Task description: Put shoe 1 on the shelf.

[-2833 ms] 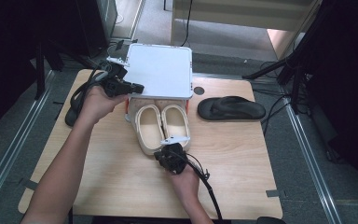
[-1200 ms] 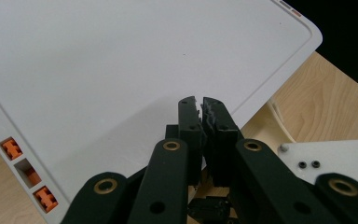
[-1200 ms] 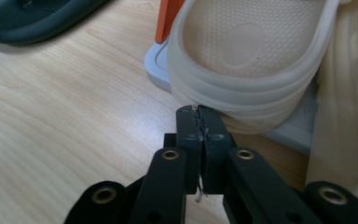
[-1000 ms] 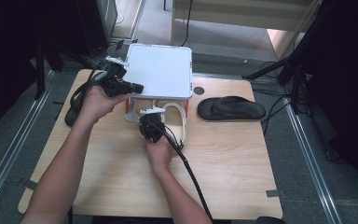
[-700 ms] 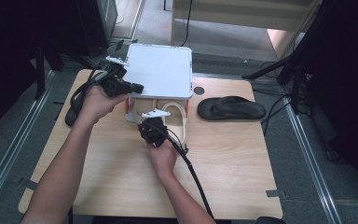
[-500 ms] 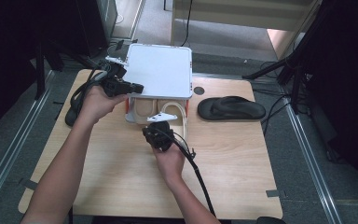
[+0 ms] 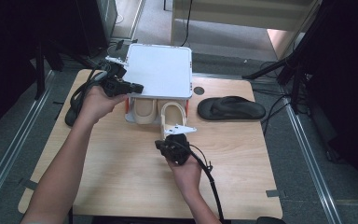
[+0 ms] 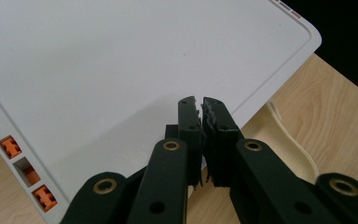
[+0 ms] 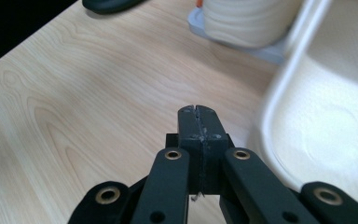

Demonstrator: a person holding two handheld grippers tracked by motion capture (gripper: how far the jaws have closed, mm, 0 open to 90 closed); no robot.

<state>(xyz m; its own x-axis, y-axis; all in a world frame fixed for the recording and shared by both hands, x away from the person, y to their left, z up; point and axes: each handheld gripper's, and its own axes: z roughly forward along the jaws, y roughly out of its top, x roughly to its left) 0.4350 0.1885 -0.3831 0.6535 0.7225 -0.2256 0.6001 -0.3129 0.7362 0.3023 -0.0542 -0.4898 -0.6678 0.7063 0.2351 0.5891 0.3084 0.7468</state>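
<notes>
A recording lab or studio: a pale wooden counter (image 7: pixel 121 172) with rounded corners stands on grey carpet between metal floor rails (image 7: pixel 312 163). Black curtains, dark stand legs (image 7: pixel 284 70) and loose cables (image 7: pixel 272 105) surround it.

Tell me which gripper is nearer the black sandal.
Right. The right gripper sits mid-table, left of the black sandal; the left gripper is farther off, at the white lid's left edge.
</notes>
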